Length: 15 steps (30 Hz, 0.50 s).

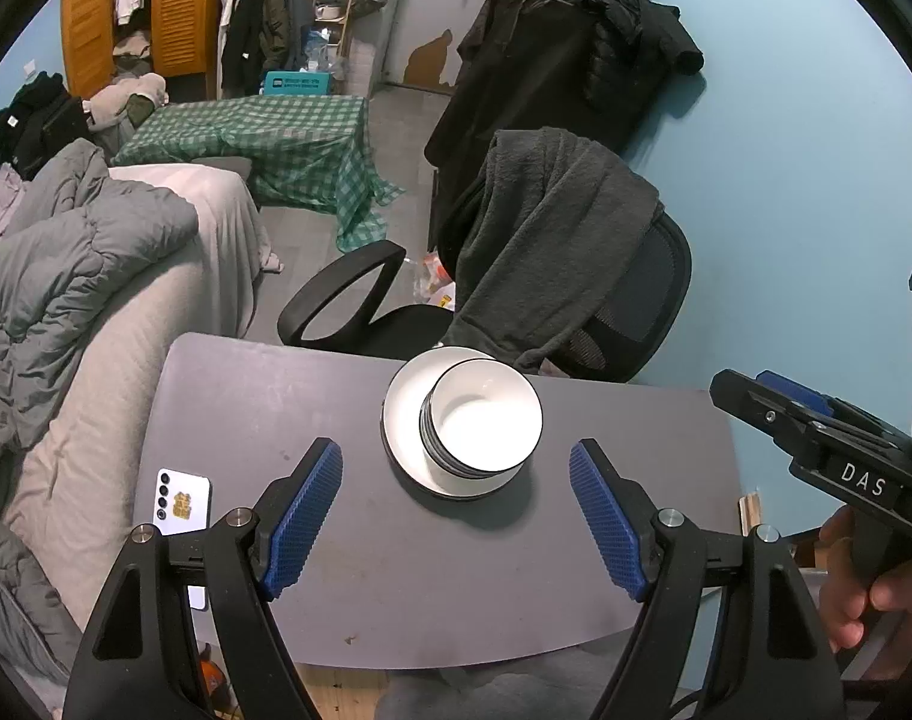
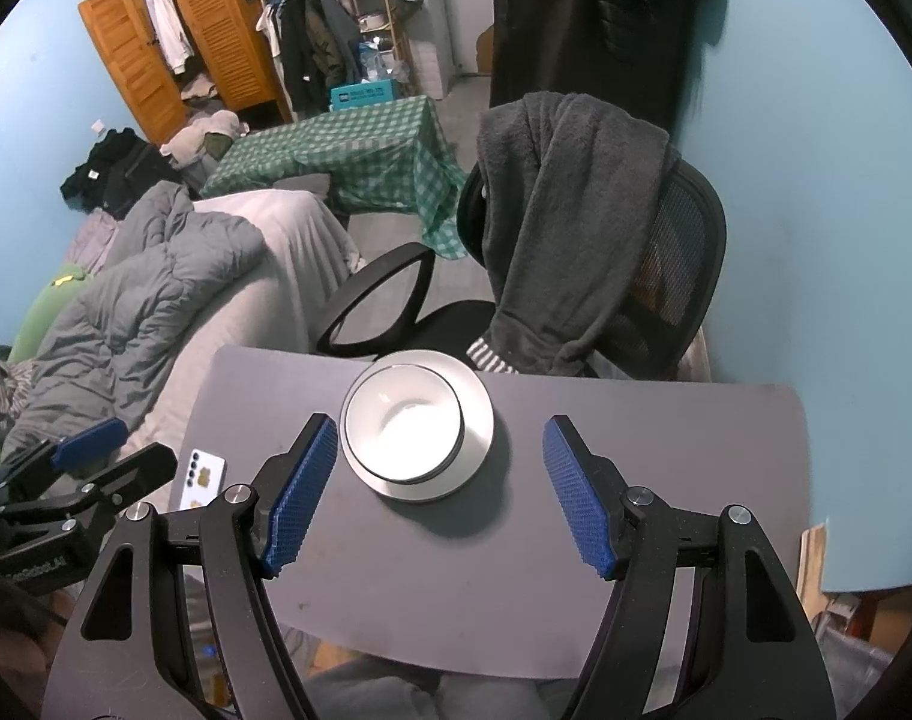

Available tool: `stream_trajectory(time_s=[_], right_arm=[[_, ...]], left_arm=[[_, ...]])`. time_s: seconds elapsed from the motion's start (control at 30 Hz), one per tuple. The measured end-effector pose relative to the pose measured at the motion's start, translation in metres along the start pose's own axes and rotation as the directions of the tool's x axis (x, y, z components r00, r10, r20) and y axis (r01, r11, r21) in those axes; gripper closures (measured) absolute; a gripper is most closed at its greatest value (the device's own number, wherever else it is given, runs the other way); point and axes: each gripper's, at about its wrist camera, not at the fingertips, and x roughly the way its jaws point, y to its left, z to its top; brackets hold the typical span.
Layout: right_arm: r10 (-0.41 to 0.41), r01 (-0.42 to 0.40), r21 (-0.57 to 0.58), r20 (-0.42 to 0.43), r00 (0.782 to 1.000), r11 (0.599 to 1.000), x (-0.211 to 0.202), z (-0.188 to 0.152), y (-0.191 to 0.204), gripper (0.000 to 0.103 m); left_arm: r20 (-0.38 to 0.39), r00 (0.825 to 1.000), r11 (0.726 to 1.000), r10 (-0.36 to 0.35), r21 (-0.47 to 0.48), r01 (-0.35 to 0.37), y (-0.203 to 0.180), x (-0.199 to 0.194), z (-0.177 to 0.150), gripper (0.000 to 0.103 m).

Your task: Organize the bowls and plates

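bowls (image 1: 483, 423): stacked, on white plate (image 1: 403, 396), far-centre of grey worktop (image 1: 264, 396)
left gripper (image 1: 456, 516): fingers spread, empty, above worktop
right gripper (image 2: 441, 492): fingers spread, empty
phone (image 1: 183, 501): worktop's left edge

Left black 2-finger gripper with blue ribbed pads (image 1: 456, 516) open, lower centre. Right black gripper with blue pads (image 2: 441, 495) open too; hand (image 1: 876, 588) grips its handle, lower right.

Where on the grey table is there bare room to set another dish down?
Bare table lies right of the stacked bowls on their plate, and in front, towards the grippers. The left strip is narrower, bordered by the phone at the edge.
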Motion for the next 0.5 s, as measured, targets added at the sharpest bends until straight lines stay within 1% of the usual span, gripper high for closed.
stream_trajectory(time_s=[0.13,0.5], right_arm=[[0.002,-0.002,0.002,0.001,1.0,1.0,-0.0001,-0.0015,0.0002,0.033],[0.002,-0.002,0.004,0.0,1.0,1.0,-0.0008,-0.0027,0.0019,0.033]], left_arm=[[-0.006,1.0,1.0,-0.013,-0.004,0.013,0.0,-0.0015,-0.0007,0.023],[-0.007,1.0,1.0,-0.009,0.009,0.009,-0.0001,-0.0054,-0.0021,0.023]])
